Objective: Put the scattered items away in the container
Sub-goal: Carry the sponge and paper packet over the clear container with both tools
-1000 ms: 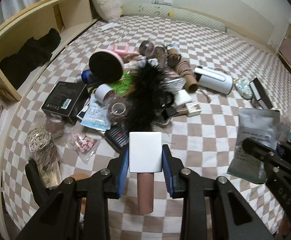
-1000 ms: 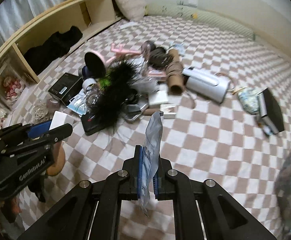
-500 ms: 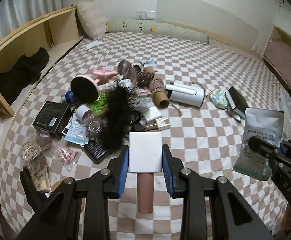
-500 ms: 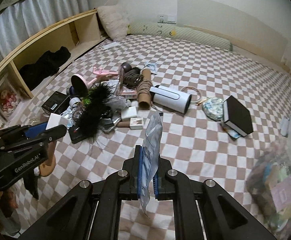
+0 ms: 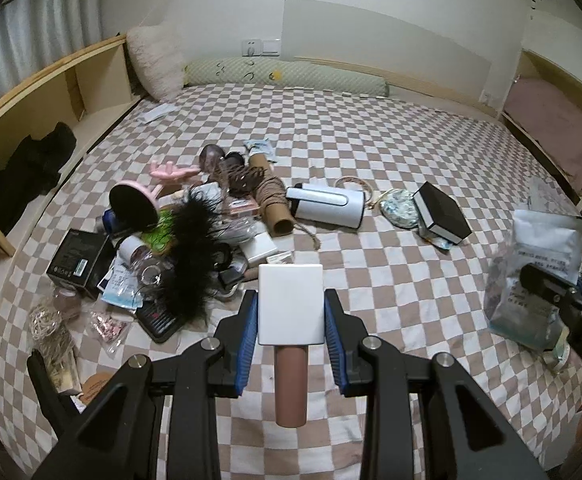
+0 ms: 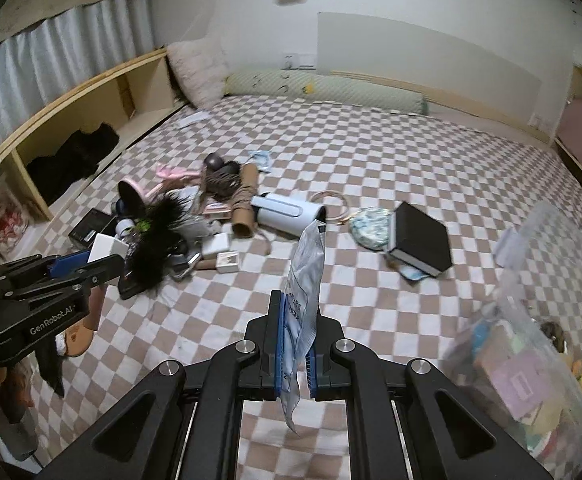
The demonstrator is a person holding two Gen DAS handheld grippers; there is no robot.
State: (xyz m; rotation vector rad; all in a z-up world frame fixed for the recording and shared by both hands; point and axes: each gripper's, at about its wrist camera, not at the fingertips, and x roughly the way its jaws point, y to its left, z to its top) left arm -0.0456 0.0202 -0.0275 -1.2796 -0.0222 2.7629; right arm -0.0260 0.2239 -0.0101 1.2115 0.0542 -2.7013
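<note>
Two loads: left hand-held gripper (image 5: 291,322) clamps an upright white-capped tube (image 5: 290,320); right hand-held gripper (image 6: 294,354) pinches an upright pouch (image 6: 305,280).

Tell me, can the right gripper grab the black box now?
Probably not yet. The right gripper is shut on a plastic pouch, so its jaws are taken. The black box lies in the open on the bed with nothing over it; drop the pouch first.

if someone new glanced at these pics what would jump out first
Probably the heap of clutter topped by a black feathery duster on the checked brown-and-white bedspread, left of centre. Next, both claws are loaded: the left claw grips a white rectangular block with a pinkish cylindrical handle, and the right claw pinches a translucent plastic pouch.
</note>
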